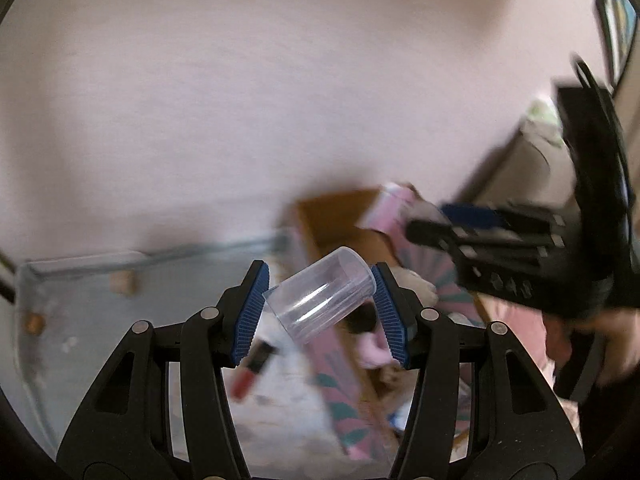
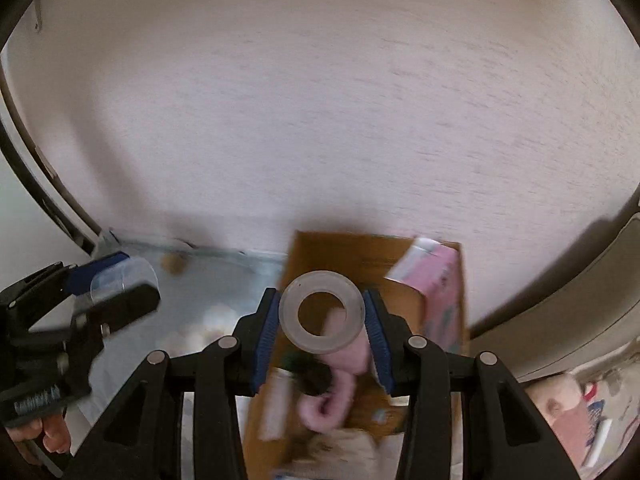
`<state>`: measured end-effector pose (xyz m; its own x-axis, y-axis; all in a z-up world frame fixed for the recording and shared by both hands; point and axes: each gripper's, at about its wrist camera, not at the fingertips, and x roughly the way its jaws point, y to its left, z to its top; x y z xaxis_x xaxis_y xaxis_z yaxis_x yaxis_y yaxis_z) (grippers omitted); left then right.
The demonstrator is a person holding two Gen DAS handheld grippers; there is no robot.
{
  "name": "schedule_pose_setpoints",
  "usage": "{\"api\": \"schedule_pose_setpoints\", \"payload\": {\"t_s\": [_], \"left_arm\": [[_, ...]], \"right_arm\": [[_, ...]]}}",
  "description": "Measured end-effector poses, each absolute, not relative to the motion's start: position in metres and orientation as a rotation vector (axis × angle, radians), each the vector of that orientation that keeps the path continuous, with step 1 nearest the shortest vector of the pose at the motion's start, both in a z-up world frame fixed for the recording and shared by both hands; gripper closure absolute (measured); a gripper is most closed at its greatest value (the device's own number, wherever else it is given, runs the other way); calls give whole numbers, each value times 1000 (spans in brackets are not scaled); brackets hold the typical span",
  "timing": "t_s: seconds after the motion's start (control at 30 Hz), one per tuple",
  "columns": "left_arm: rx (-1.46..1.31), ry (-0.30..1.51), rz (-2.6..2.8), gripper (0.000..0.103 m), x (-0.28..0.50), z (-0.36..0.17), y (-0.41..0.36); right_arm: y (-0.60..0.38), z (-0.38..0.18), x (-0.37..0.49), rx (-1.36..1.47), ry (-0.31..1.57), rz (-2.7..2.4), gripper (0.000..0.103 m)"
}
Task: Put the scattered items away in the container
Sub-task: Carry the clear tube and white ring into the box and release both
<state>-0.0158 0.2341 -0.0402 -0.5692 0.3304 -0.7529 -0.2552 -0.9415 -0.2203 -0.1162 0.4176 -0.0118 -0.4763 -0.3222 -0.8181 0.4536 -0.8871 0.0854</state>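
Both hand-held grippers are loaded. With my left hand-held gripper (image 1: 320, 312) I pinch a clear plastic cup (image 1: 320, 294), tilted on its side between the blue pads (image 1: 252, 312). With my right hand-held gripper (image 2: 322, 314) I pinch a translucent ring (image 2: 322, 314), something like a roll of clear tape, held face-on so its hole shows.

Below and ahead of both sits the cardboard box (image 2: 340, 252), the container, open at the top. Already inside it I can make out a pink carton (image 2: 432, 284) leaning at the far right corner, a pink plush thing (image 2: 340, 380) and a dark object beside it; the blur hides what else is there. So a good share of the tidying looks done.

Left to do, as I judge it: the cup and the ring are not yet in the box, and each needs letting go over the opening. On the tabletop (image 1: 80, 320) outside the box a red-and-black tube (image 1: 254, 368), maybe a lip gloss, lies loose, and two small brownish bits (image 1: 124, 282) sit farther off. Those probably need collecting too.
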Motion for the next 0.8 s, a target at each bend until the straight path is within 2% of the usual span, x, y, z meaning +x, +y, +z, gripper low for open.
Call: {"api": "schedule_pose_setpoints", "payload": {"t_s": [0.4,0.53,0.6,0.63,0.67,0.73,0.8], "left_arm": [[-1354,-51,2360,53,-1,-80,306],[-1358,-91,2315,52,-1,-83,312],[-1378,-99,2261,36,-4,-90,319],[-1404,-64,2262,0,-4,-93,323],[-1405,-33,2271,0,-2,-95,324],[-1395,-19,2280,0,0,-97,323],[-1387,-19,2297,0,1,-94,318]], "right_arm": [[441,-69,-138,1377,222,-2166,64],[442,-79,-141,1389,204,-2133,64],[444,-77,-143,1383,196,-2129,64],[445,-76,-144,1377,188,-2132,64],[446,-76,-147,1376,176,-2128,62],[450,-74,-149,1382,160,-2127,26],[455,-69,-150,1365,128,-2135,24]]}}
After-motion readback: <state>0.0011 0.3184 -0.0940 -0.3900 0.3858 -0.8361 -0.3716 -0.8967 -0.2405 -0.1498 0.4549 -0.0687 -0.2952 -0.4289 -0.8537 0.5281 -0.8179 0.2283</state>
